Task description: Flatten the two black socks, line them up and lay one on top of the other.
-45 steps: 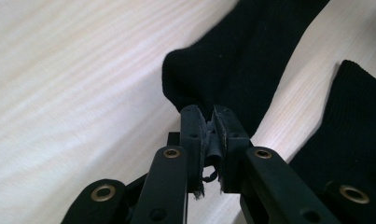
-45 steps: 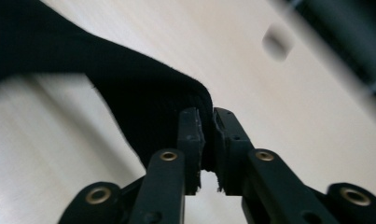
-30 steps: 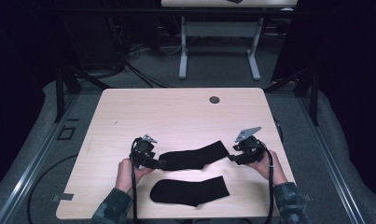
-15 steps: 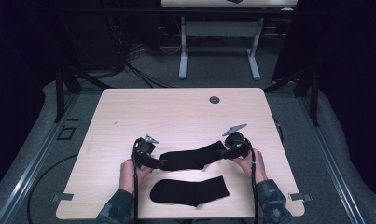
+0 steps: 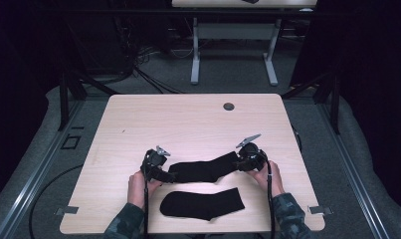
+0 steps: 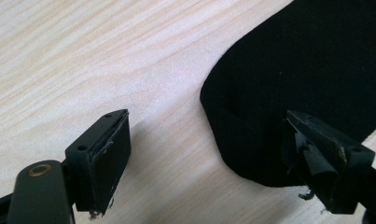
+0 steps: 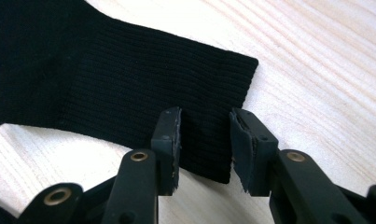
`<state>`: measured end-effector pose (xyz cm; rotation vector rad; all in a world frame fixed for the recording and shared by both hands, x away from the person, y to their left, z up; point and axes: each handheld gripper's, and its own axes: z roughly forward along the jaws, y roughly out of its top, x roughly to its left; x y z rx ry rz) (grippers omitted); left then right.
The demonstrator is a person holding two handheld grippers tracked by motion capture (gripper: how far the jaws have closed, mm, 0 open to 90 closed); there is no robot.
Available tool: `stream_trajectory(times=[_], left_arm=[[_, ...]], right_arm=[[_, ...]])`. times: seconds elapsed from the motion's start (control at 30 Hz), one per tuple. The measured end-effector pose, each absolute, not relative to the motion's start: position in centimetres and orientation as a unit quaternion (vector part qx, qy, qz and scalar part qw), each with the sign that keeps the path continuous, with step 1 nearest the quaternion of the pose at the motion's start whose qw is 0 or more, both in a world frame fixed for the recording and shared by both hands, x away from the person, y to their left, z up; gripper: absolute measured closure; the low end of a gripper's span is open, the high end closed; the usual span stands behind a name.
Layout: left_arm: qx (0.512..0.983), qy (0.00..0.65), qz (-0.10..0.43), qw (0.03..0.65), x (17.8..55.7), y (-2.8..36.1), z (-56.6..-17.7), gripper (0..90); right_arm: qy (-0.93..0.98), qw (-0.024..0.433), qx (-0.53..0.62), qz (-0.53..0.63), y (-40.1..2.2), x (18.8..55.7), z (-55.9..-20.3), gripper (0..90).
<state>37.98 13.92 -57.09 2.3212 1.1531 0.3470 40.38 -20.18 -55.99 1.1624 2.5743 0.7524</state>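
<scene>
Two black socks on the table

The upper sock (image 5: 204,170) lies flat and stretched lengthwise, its rounded toe (image 6: 251,140) at the left and its ribbed cuff (image 7: 209,116) at the right. The lower sock (image 5: 203,204) lies flat just below it, near the table's front edge.
</scene>
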Motion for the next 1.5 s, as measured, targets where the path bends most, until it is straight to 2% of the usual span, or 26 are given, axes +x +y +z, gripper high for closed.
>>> stream_trajectory(times=[1.5], left_arm=[[0.858,0.43,0.125,0.25,36.9,16.0,-57.0,16.6]], right_arm=[[0.877,0.098,0.377,0.282,-19.8,37.5,-56.4,64.7]])
